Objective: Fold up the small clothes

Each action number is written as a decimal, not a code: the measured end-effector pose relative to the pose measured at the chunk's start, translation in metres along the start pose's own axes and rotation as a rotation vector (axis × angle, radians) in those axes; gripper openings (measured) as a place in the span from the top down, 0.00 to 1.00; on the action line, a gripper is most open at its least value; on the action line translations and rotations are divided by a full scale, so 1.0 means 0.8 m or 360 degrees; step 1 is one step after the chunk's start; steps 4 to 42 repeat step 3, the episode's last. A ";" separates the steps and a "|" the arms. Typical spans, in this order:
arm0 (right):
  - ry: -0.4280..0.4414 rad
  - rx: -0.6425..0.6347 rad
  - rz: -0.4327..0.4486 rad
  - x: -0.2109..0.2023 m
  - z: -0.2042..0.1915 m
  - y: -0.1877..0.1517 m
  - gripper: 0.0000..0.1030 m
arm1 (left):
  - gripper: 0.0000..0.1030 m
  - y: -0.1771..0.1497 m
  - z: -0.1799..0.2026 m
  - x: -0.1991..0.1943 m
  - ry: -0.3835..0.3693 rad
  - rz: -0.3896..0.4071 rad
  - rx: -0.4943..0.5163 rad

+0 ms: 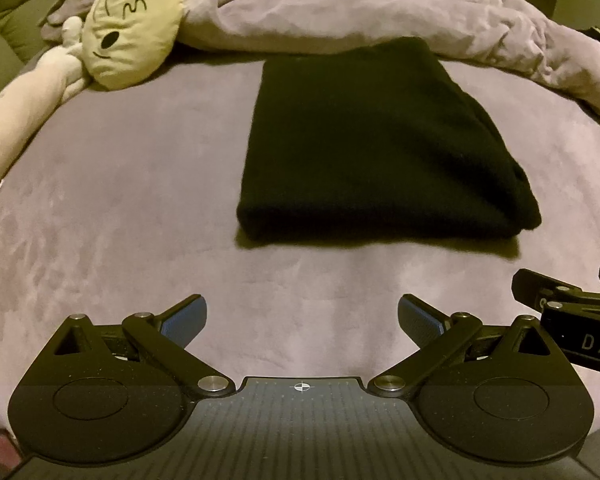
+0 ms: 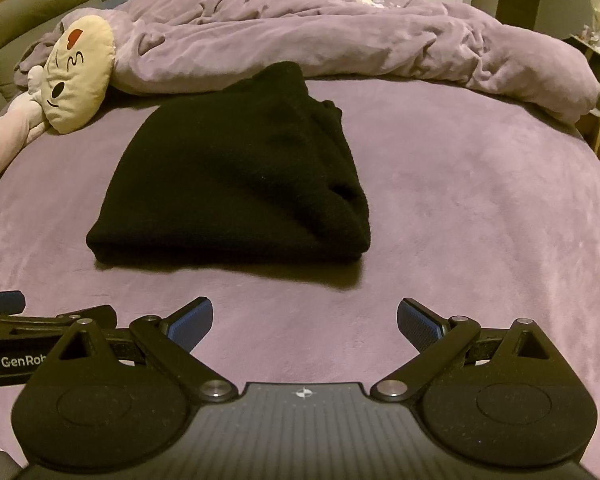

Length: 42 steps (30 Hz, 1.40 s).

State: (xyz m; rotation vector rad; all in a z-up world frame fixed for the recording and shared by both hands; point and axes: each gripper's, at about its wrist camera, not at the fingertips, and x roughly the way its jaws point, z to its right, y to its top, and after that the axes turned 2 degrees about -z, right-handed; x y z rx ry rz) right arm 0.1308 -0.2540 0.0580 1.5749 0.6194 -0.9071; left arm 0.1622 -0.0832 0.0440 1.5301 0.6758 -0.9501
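The bed [image 2: 480, 208], spread with a mauve plush sheet, fills both views; a rumpled duvet [image 2: 340, 40] of the same colour is heaped along its far side from ten to two o'clock, and a cream face cushion [image 2: 80, 76] leans at about ten o'clock, with a pale plush limb [image 1: 24, 100] trailing from it toward nine; the black garment [image 1: 380, 140], a knit by the look of it, lies folded into a thick rectangle near the middle of the sheet, its long axis running away from the cameras toward twelve, its near folded edge square to the fingers; its right side looks looser, with bunched layers, though the dark cloth hides the seams too well to be sure; from the left gripper [image 1: 302, 320] the garment lies at twelve to one o'clock, from the right gripper [image 2: 304, 320] at eleven, so it sits between the two and about equally near each; both grippers hover low over bare sheet, level and side by side, short of the near edge and touching nothing; each has its blue-padded fingers spread wide and empty; any further fold would likely mean reaching forward to that near edge.
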 end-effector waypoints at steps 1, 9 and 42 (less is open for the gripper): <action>0.0002 0.0001 -0.0001 0.000 0.001 0.000 0.04 | 0.00 0.001 -0.002 0.000 -0.0008 -0.0001 -0.0005; -0.0001 0.0001 0.0000 0.000 0.001 0.001 0.04 | 0.00 0.002 -0.004 0.001 -0.0020 -0.0006 -0.0015; -0.0001 0.0001 0.0000 0.000 0.001 0.001 0.04 | 0.00 0.002 -0.004 0.001 -0.0020 -0.0006 -0.0015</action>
